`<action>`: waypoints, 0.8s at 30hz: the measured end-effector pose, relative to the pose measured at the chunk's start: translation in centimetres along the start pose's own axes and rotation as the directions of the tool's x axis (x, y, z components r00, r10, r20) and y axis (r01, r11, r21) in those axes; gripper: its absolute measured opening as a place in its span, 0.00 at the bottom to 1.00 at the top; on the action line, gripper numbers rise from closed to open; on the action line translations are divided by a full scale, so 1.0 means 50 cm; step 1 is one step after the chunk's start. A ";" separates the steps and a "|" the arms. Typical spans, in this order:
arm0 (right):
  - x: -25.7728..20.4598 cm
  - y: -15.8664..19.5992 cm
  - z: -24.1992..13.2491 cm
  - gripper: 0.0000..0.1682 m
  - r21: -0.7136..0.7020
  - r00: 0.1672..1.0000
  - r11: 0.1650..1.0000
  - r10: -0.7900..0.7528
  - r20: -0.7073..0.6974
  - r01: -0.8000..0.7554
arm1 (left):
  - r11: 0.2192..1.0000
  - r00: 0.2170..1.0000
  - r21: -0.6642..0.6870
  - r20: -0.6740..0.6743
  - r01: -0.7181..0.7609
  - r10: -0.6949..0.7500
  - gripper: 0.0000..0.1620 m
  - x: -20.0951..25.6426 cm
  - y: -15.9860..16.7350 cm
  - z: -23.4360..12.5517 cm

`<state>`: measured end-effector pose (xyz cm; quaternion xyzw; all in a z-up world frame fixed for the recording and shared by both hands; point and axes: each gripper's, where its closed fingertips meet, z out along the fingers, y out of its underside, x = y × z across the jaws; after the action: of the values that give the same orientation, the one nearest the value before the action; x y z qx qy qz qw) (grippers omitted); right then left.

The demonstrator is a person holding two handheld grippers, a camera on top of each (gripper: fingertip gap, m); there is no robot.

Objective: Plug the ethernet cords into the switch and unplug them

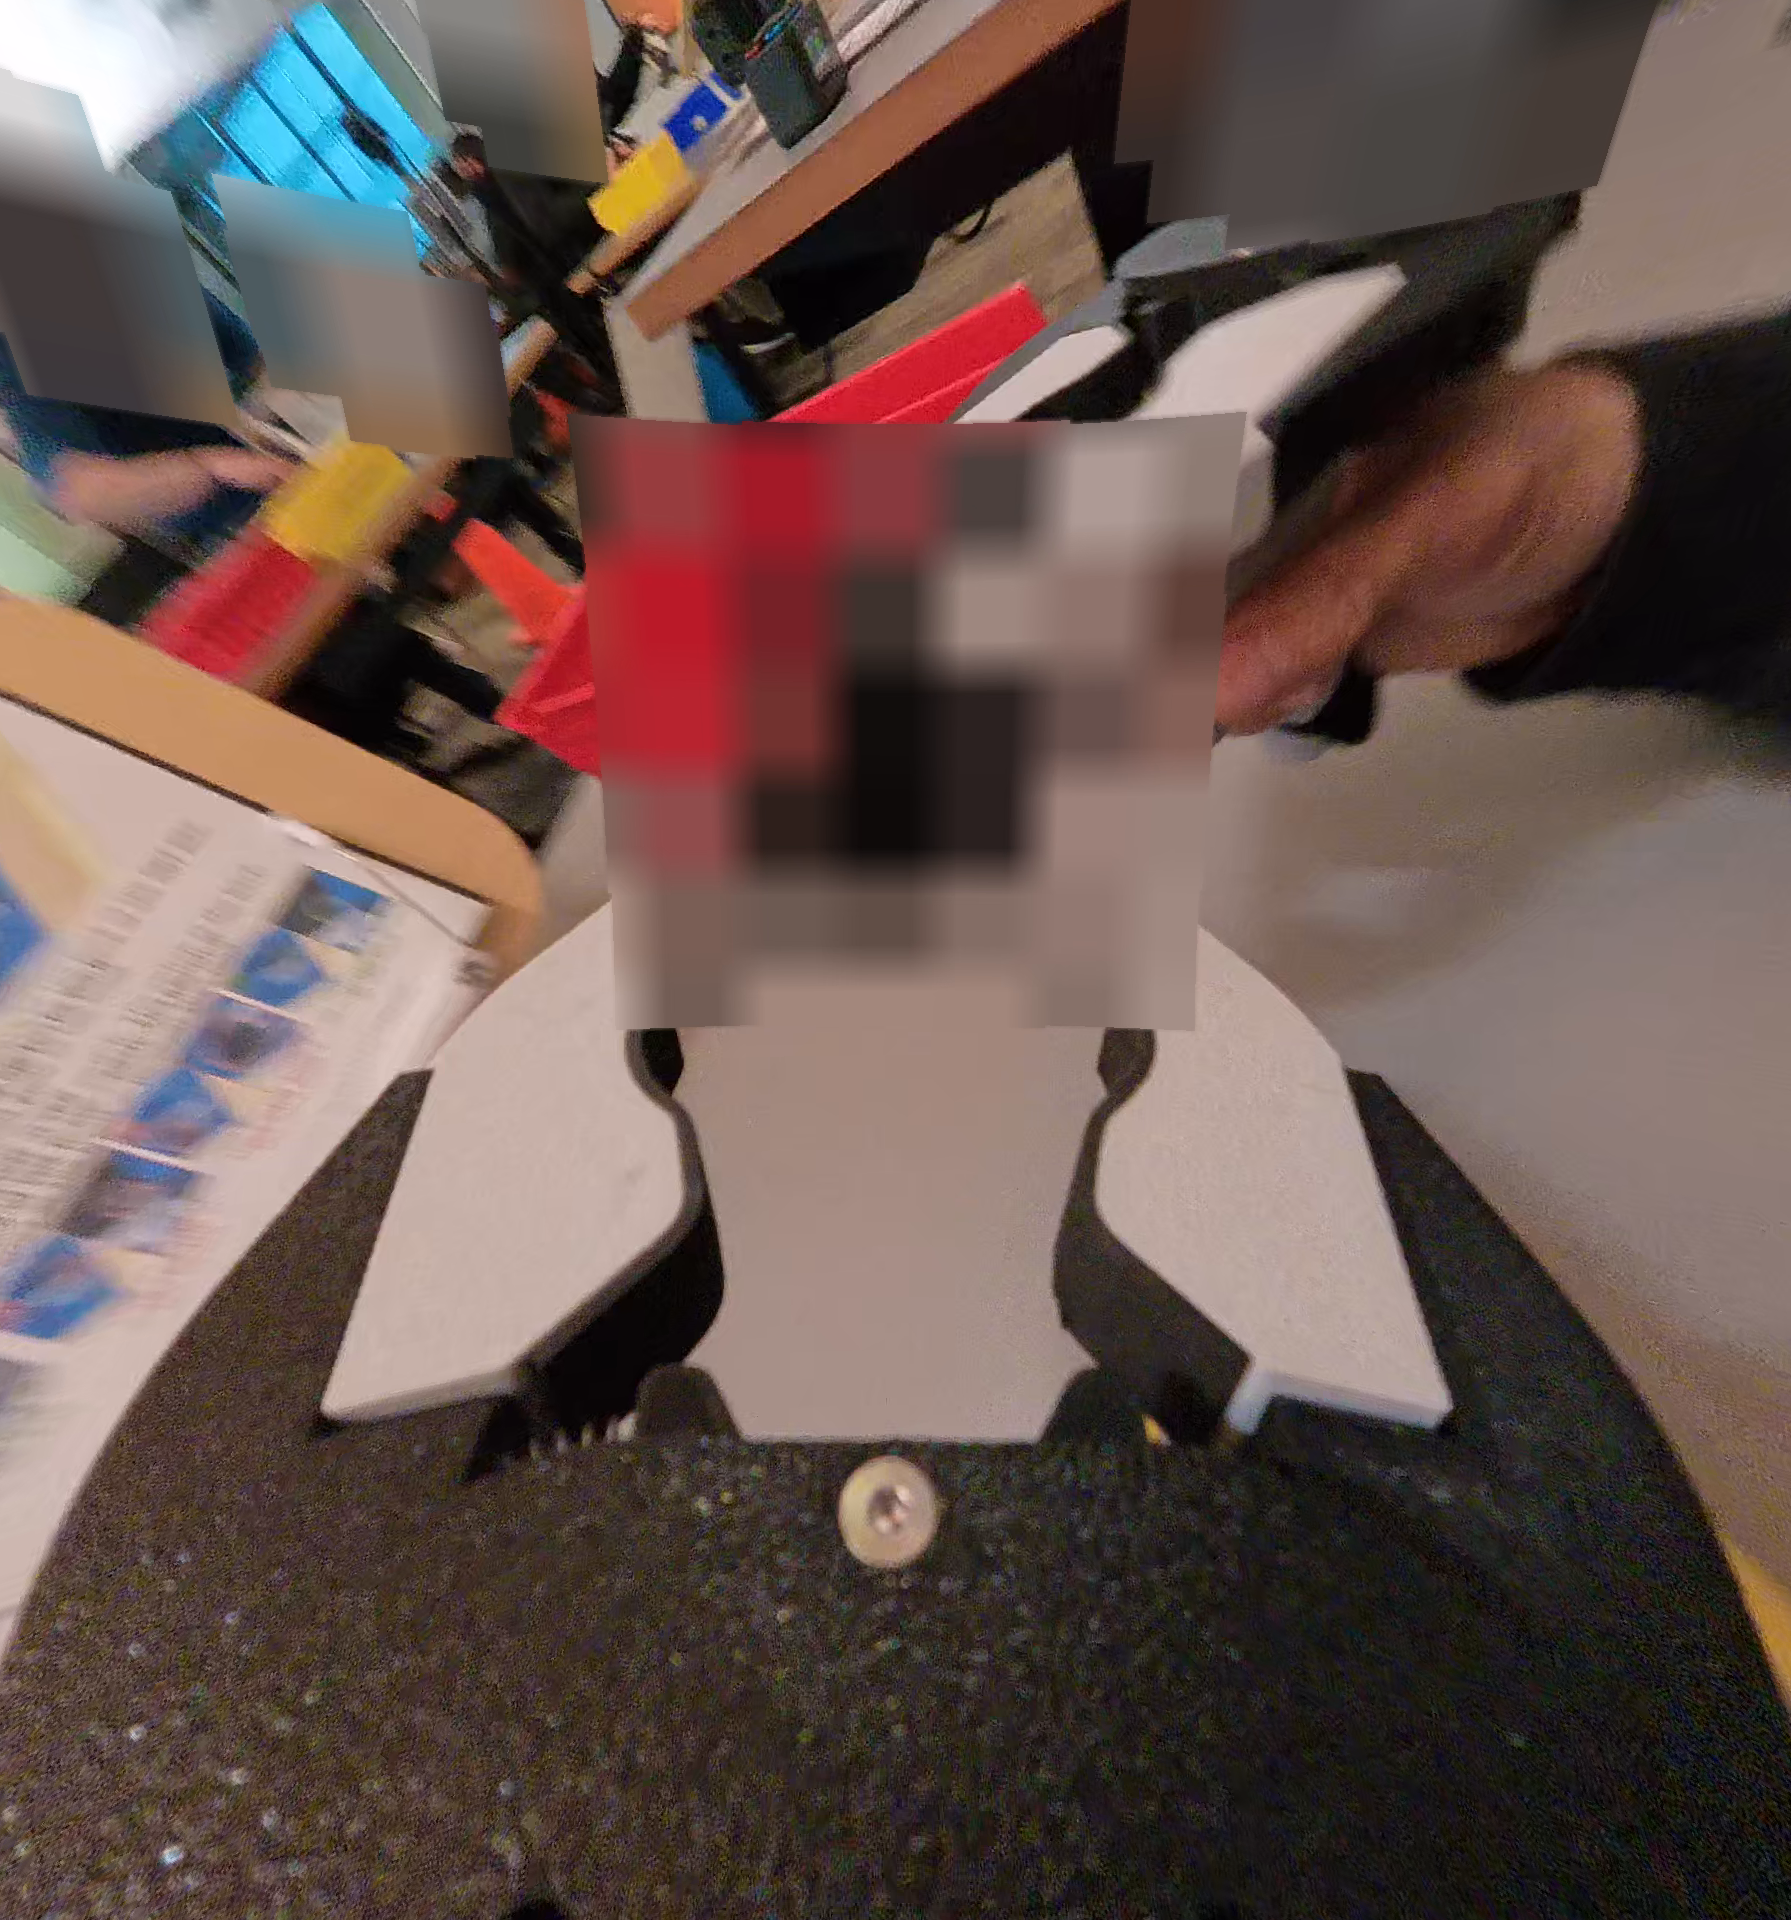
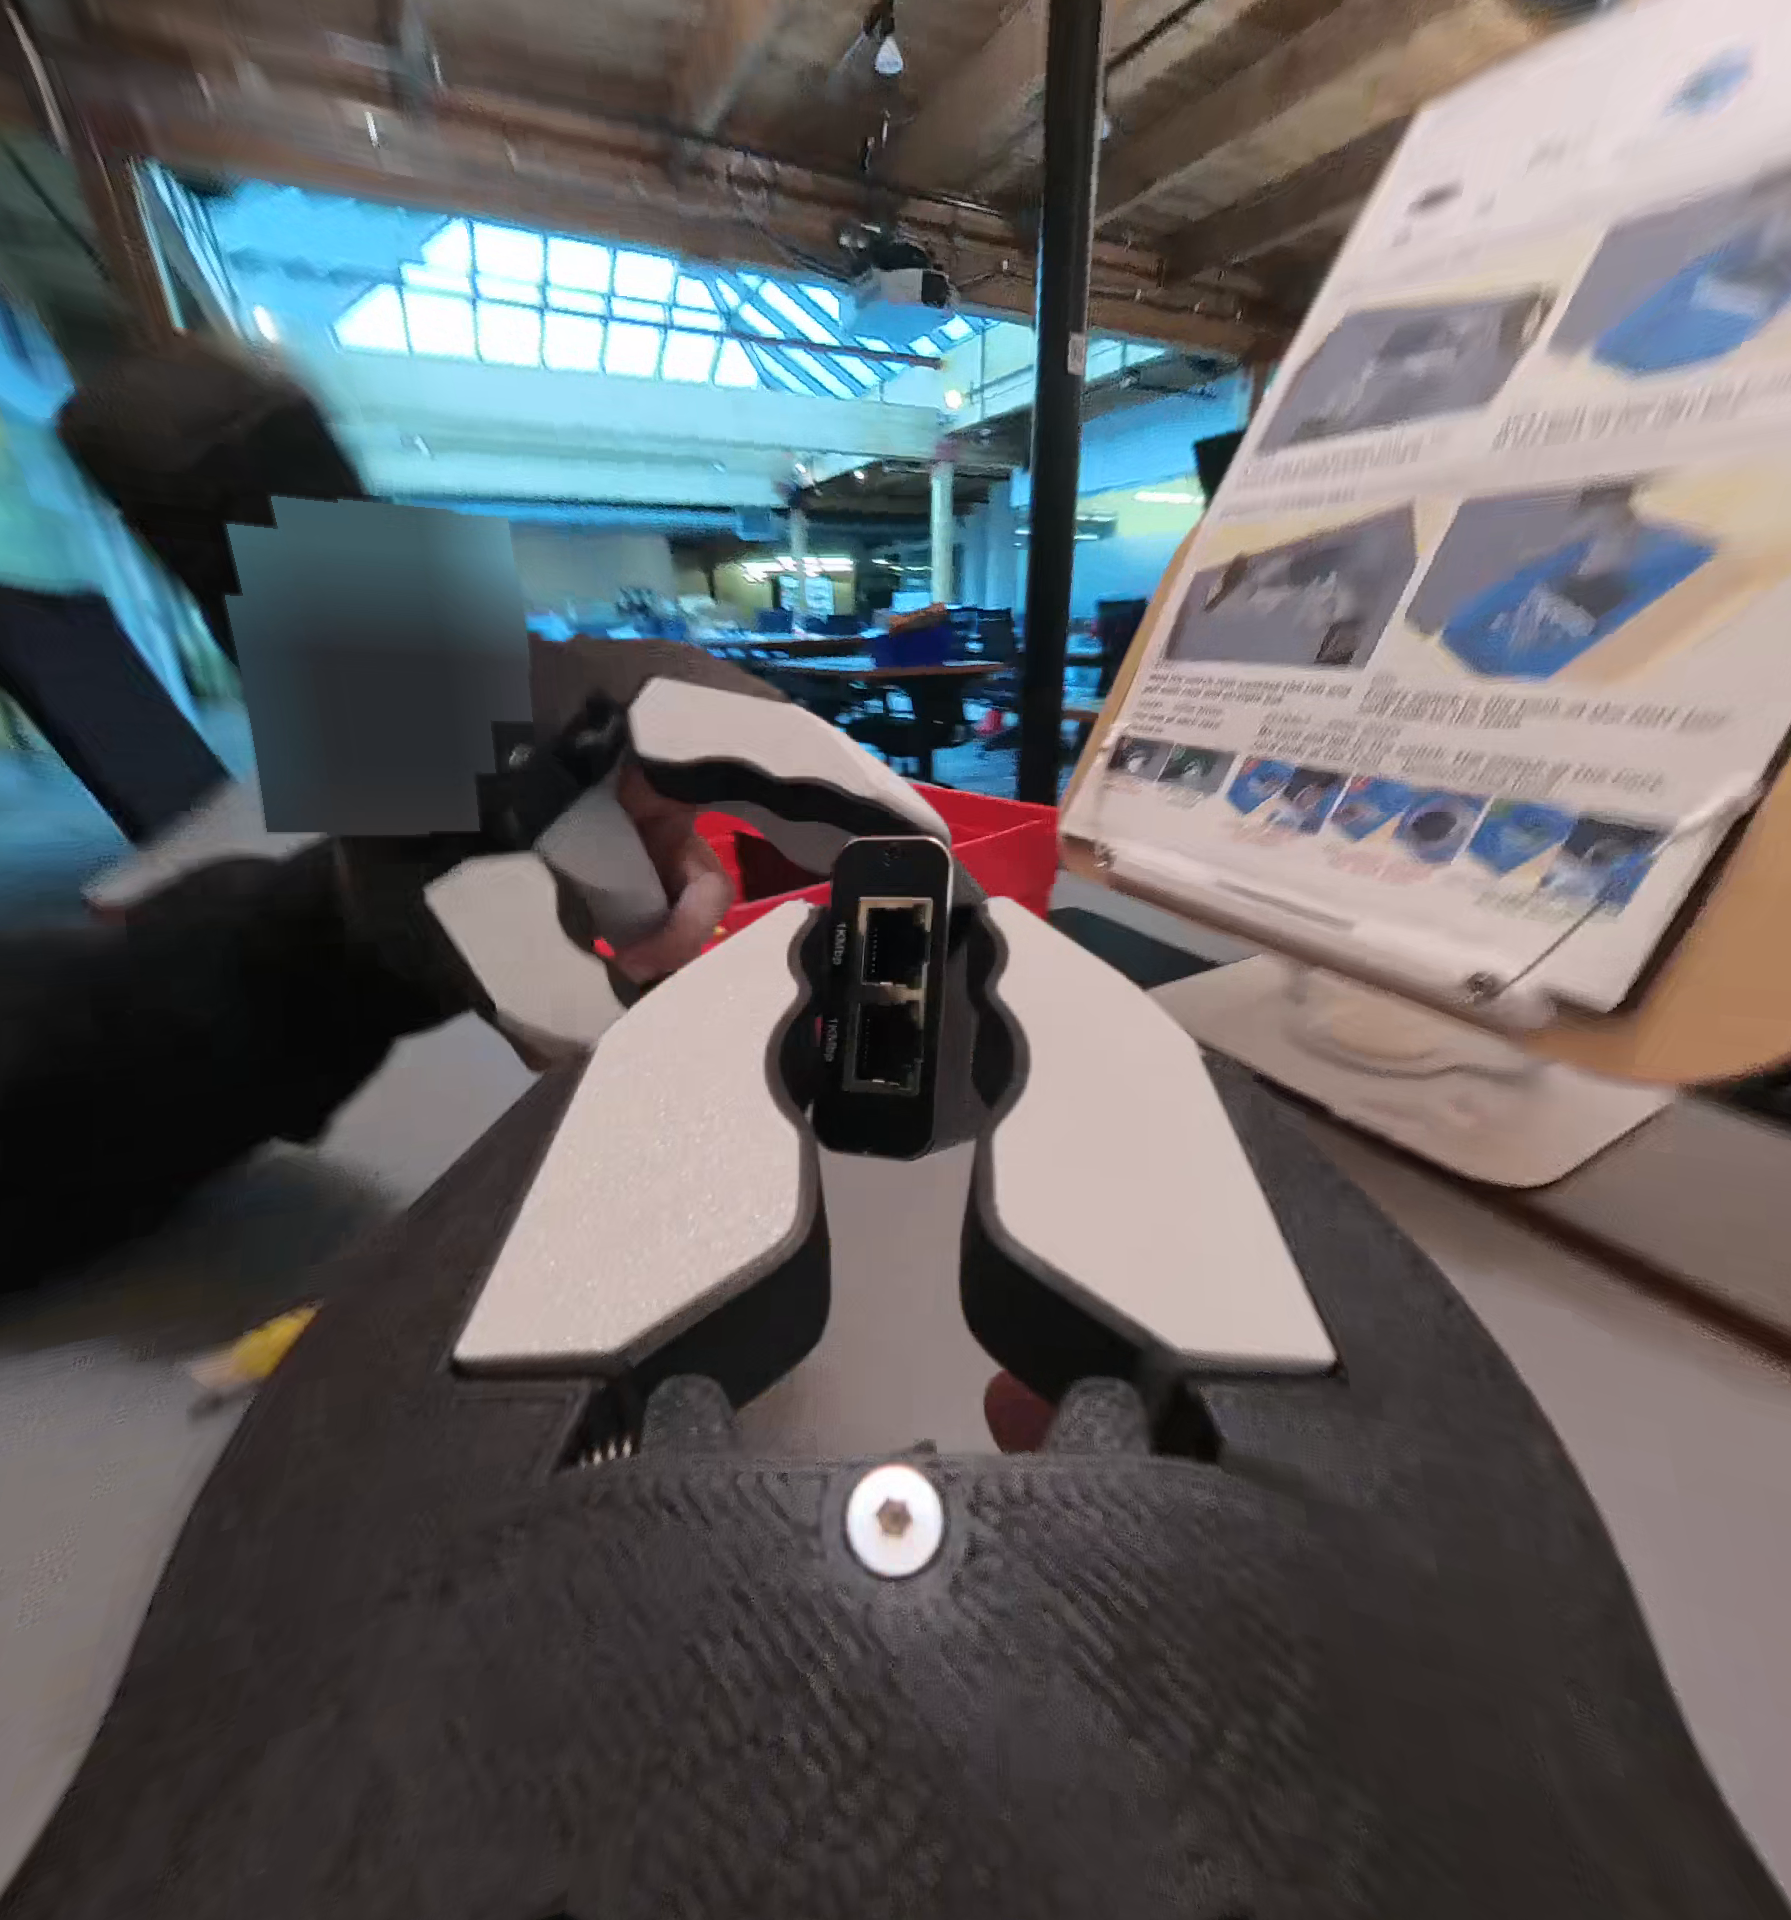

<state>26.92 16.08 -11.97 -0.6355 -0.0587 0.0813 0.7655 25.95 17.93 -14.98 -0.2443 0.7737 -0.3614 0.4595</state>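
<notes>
At centre frame, the right gripper [image 2: 896, 1029] clamps a small black two-port switch [image 2: 883, 1000] upright; the left gripper [image 1: 896, 1049] stands parted, its tips masked by blur.

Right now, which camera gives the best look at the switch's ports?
The right wrist view: the switch stands clamped in the right gripper, both empty ports facing the camera. In the left wrist view a mosaic patch covers the middle, so no switch shows there.
</notes>
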 end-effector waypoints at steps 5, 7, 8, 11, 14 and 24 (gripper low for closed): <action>-0.054 -0.017 0.012 0.15 -0.013 0.958 0.958 -0.285 0.036 0.285 | 0.909 0.858 0.021 -0.340 0.417 -0.385 0.44 0.044 -0.004 -0.018; -0.087 -0.024 0.015 0.15 0.027 0.950 0.957 -0.291 0.115 0.290 | 0.895 0.848 0.040 -0.343 0.443 -0.405 0.45 0.034 0.004 -0.019; -0.099 -0.029 0.016 0.15 0.050 0.953 0.965 -0.264 0.151 0.259 | 0.902 0.867 0.059 -0.309 0.429 -0.392 0.45 0.022 0.009 -0.019; -0.122 -0.042 0.015 0.15 0.107 0.956 0.983 -0.170 0.239 0.148 | 0.939 0.909 0.157 -0.343 0.305 -0.237 0.25 0.036 -0.010 -0.039; -0.142 -0.051 0.013 0.15 0.138 0.943 0.987 -0.121 0.312 0.081 | 0.960 0.937 0.218 -0.338 0.173 -0.092 0.20 0.051 -0.026 -0.047; -0.078 -0.063 0.004 0.26 0.204 0.985 0.977 -0.095 0.145 0.064 | 0.846 0.889 0.330 -0.338 0.418 -0.308 0.16 -0.001 -0.068 -0.057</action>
<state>23.20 14.96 -8.80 -0.5451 -0.1349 0.1048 0.8208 23.62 16.81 -11.37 -0.2380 0.6797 -0.6204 0.3106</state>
